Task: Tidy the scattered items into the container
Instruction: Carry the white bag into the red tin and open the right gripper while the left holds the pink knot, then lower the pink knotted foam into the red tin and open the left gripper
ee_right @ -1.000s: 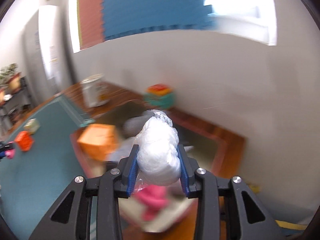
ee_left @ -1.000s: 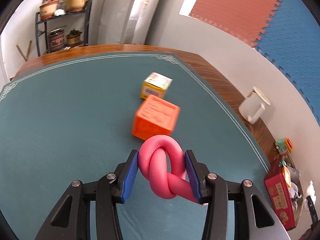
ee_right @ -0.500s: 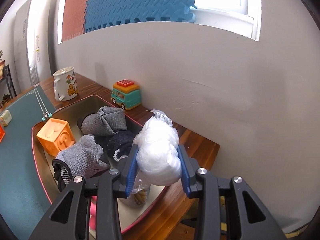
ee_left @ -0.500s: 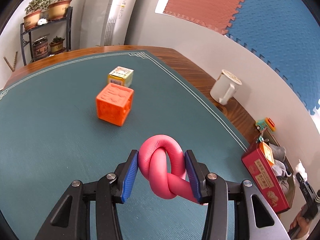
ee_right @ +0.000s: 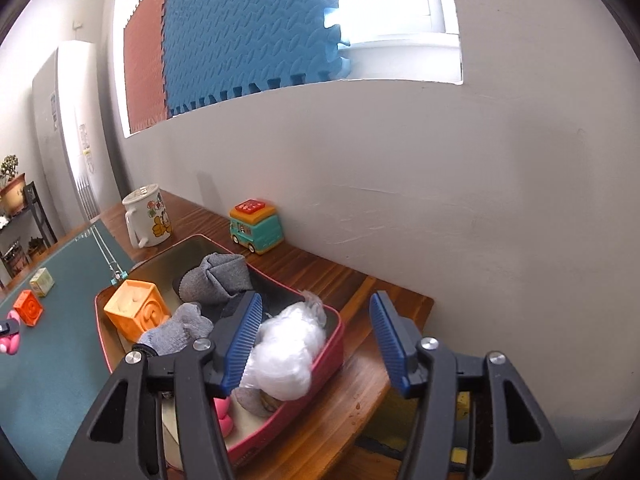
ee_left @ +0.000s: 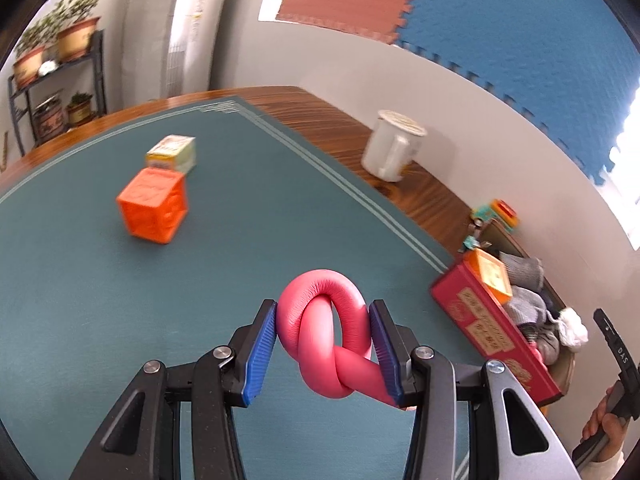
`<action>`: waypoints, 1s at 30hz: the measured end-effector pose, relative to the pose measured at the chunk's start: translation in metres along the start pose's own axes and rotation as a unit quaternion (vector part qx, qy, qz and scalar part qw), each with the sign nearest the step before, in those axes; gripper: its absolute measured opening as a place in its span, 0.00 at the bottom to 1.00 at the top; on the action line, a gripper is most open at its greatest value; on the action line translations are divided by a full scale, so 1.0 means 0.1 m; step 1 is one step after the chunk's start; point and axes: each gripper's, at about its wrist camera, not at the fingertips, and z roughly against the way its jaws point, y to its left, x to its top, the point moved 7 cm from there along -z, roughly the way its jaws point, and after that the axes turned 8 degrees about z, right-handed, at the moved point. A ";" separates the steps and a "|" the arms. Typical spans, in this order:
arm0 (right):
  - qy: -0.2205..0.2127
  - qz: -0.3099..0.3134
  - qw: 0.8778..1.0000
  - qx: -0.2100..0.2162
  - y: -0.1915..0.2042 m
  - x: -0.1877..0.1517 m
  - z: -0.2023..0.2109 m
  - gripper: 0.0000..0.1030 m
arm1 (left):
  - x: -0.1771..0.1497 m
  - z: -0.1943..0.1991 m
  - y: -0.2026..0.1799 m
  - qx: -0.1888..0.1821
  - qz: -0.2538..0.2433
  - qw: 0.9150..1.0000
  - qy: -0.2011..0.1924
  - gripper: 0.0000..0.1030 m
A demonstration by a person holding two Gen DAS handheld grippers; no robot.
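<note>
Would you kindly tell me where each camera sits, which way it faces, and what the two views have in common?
Left wrist: rides the left claw, looking down across the green table mat; its fingers clamp a knotted pink foam tube.
Right wrist: rides the right claw, facing the grey wall over the red metal tin; jaws opening, the white plastic bag sits in the tin.
Shared: tin, orange embossed cube, white cartoon mug.

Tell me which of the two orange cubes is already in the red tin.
The paler orange cube, beside the grey socks inside the red tin. The brighter orange cube sits on the green mat.
</note>
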 end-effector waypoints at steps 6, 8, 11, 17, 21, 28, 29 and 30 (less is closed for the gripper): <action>0.005 0.021 0.999 -0.047 -0.12 -0.01 -0.11 0.59 | -0.09 -0.11 -0.49 -0.019 -0.034 0.999 0.019 0.47; 0.014 0.032 0.998 -0.050 -0.14 -0.01 -0.17 0.59 | -0.13 -0.14 -0.68 -0.027 -0.049 0.998 0.023 0.47; 0.024 0.058 0.996 -0.058 -0.14 -0.02 -0.24 0.59 | -0.17 -0.18 -0.91 -0.038 -0.066 0.997 0.027 0.47; 0.045 0.135 0.986 -0.090 -0.02 -0.08 -0.36 0.59 | -0.21 -0.25 -1.36 -0.059 -0.098 0.993 0.034 0.47; 0.046 0.154 0.982 -0.100 -0.02 -0.06 -0.36 0.59 | -0.26 -0.34 -1.62 -0.075 -0.115 0.989 0.046 0.47; 0.018 0.111 0.991 -0.078 -0.13 0.01 -0.18 0.62 | -0.36 -0.53 -1.98 -0.099 -0.138 0.983 0.069 0.47; 0.013 0.107 0.991 -0.077 -0.13 0.02 -0.15 0.62 | -0.37 -0.56 -2.03 -0.102 -0.142 0.982 0.072 0.47; 0.007 0.103 0.992 -0.076 -0.14 0.03 -0.11 0.62 | -0.39 -0.59 -2.07 -0.105 -0.146 0.981 0.076 0.47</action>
